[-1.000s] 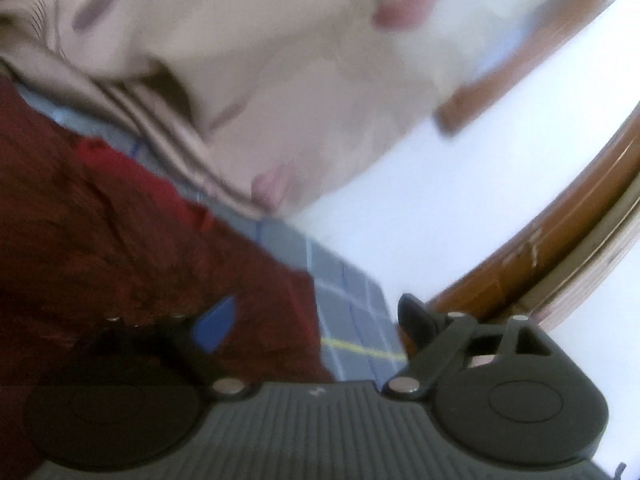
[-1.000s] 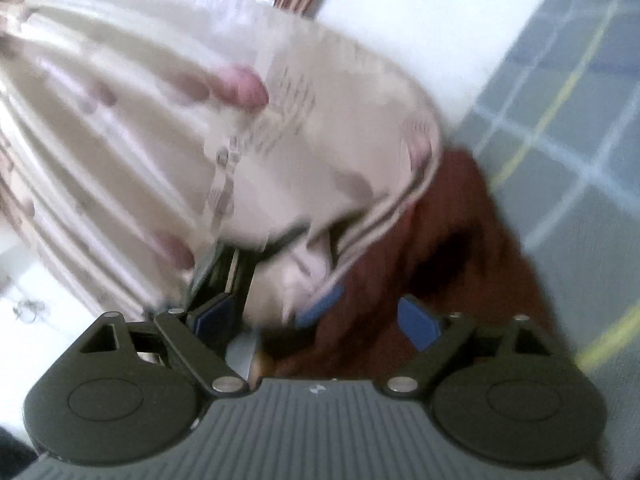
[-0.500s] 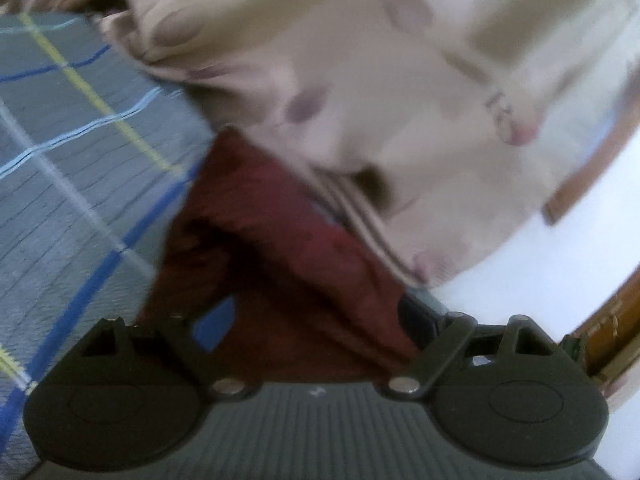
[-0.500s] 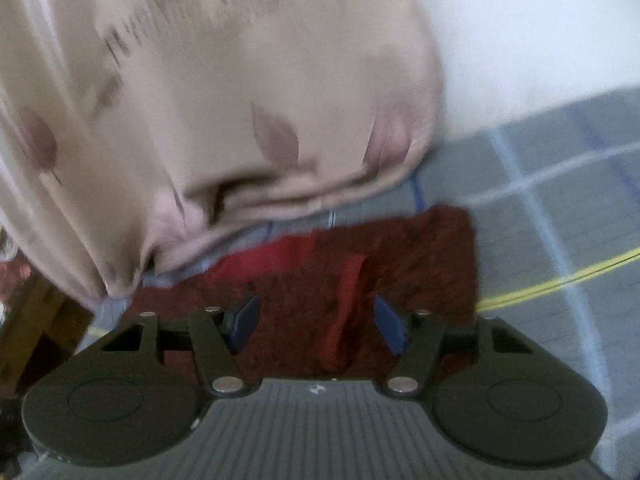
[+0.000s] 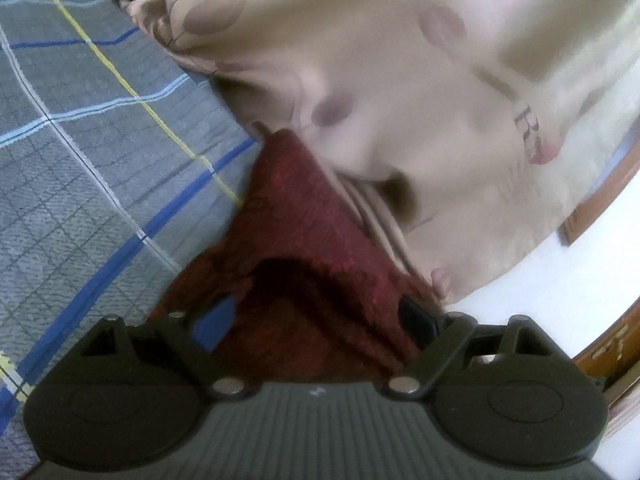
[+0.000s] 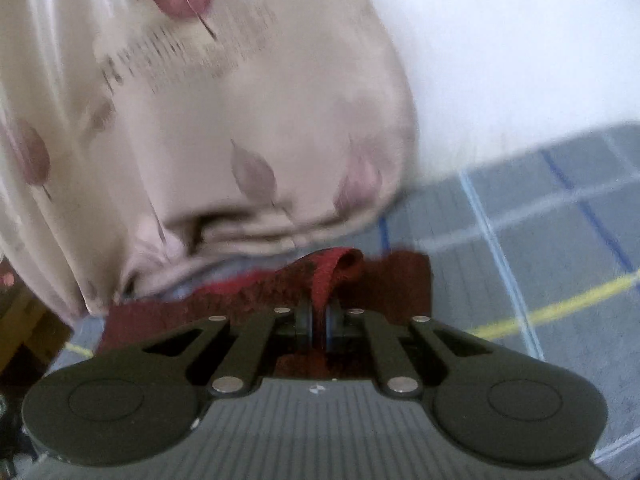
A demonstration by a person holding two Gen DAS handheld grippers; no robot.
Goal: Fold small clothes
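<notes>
Now the right gripper (image 6: 318,322) pinches a fold of the red cloth (image 6: 394,280) on the plaid bedsheet (image 6: 560,272); left gripper (image 5: 316,316) is spread wide over it, w/ beige pillow (image 5: 400,100) at 12 o'clock.

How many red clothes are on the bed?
1: the dark red cloth lies on the plaid bedsheet beside the beige pillow, pinched by the right gripper. More could hide underneath.

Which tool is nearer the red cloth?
Right. The right tool is shut on a fold of the red cloth; the left tool is open around it.
</notes>
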